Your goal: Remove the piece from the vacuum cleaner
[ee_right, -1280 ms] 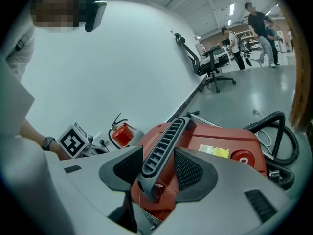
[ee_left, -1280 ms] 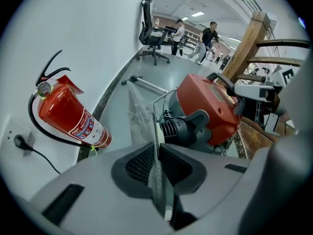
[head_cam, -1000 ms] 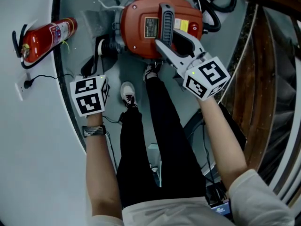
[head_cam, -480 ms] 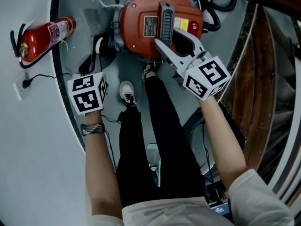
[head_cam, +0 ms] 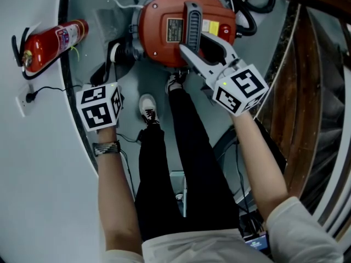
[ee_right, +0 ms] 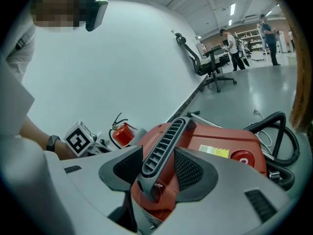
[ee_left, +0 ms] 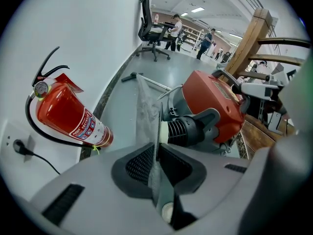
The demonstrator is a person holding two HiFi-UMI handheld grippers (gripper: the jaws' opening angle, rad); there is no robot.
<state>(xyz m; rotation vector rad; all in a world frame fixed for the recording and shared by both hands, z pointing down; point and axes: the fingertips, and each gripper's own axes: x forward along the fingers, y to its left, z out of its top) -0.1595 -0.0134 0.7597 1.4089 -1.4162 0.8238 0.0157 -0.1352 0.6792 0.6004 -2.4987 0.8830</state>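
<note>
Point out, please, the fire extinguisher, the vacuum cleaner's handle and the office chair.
fire extinguisher (ee_left: 66, 111), left gripper view, on its red body.
vacuum cleaner handle (ee_right: 164, 148), right gripper view, on its ribbed middle.
office chair (ee_left: 144, 23), left gripper view, on its backrest.

An open-plan office or lab hall: smooth grey floor (ee_left: 183, 65), white wall (ee_left: 88, 23), swivel chair (ee_left: 149, 31) at 12 o'clock, ceiling strip lights (ee_left: 198, 9), people (ee_left: 174, 27) by distant shelving, fire extinguisher (ee_left: 66, 112) at 9.

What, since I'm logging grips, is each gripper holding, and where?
Right gripper: the vacuum cleaner's grey handle, at its near end. Left gripper: a thin translucent sheet, by its near edge.
</note>
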